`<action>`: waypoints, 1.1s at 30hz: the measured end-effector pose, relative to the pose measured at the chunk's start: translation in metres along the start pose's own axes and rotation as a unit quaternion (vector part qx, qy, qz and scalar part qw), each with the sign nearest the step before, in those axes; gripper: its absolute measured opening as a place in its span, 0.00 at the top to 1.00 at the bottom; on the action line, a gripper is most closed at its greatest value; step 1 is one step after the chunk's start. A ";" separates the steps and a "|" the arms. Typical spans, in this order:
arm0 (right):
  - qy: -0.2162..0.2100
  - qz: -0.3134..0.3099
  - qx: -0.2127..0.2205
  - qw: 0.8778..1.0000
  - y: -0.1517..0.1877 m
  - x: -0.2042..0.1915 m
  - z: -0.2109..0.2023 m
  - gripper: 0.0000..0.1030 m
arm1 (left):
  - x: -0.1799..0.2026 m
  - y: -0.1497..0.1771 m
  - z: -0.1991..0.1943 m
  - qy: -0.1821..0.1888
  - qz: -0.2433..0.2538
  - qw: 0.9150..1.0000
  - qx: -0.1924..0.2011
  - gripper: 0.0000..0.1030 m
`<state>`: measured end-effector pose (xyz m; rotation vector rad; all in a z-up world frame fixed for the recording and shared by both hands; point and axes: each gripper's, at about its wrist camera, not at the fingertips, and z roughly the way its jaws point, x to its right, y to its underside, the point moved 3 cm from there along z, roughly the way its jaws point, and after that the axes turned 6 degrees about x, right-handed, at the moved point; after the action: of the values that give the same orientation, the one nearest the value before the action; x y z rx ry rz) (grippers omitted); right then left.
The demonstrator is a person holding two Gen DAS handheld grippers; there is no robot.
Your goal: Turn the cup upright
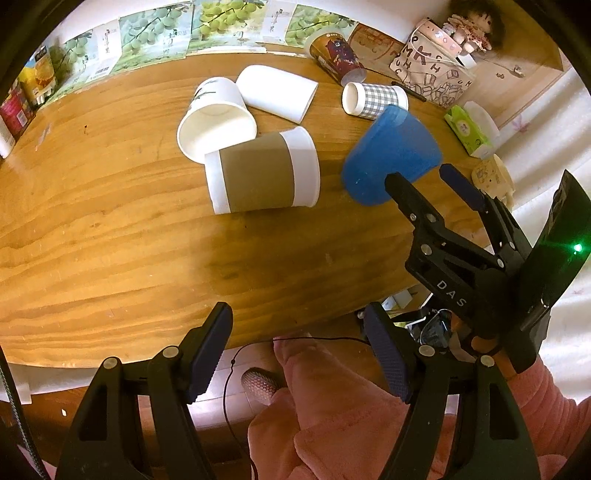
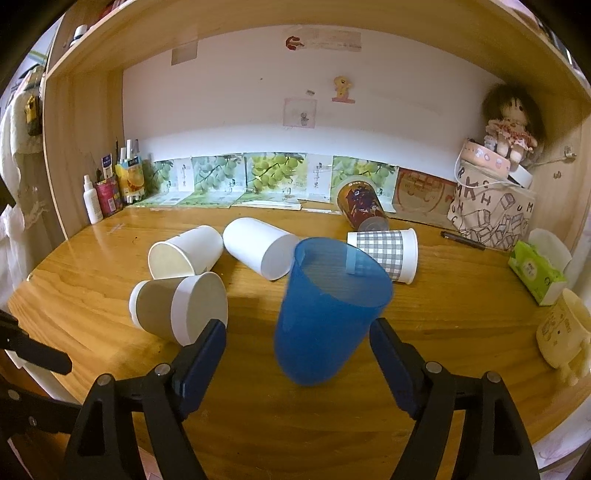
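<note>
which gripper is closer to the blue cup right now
Right. The right gripper is open, its fingers flanking the tilted blue cup, apparently not touching. The left gripper hangs open back at the table's near edge, well short of the cup.

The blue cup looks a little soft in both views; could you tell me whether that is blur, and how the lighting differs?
Left wrist view: the blue cup is smeared at its edges, while the paper cups stay sharp; warm light. Right wrist view: its rim is slightly soft, light is even, and the fisheye bends the shelf frame.
</note>
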<state>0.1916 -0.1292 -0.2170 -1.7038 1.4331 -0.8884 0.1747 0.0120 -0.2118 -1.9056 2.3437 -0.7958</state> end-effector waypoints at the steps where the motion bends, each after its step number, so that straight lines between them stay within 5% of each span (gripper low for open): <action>1: 0.002 0.001 -0.001 1.000 0.000 0.000 0.000 0.22 | 0.000 0.000 0.000 0.001 0.000 1.000 0.001 0.25; 17: 0.040 0.018 -0.018 0.999 -0.016 0.011 -0.023 0.22 | -0.005 -0.016 -0.010 -0.032 -0.005 0.999 0.011 0.25; 22: 0.057 0.017 -0.059 0.996 -0.029 0.009 -0.040 0.22 | -0.009 -0.021 -0.023 -0.076 -0.022 0.997 0.020 0.25; 33: 0.089 0.091 -0.153 0.980 -0.051 0.023 -0.086 0.18 | 0.000 -0.021 -0.065 -0.096 -0.065 0.992 0.044 0.25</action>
<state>0.1457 -0.1540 -0.1285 -1.7071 1.8955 -0.7646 0.1727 0.0333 -0.1468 -2.0145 2.0586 -0.6769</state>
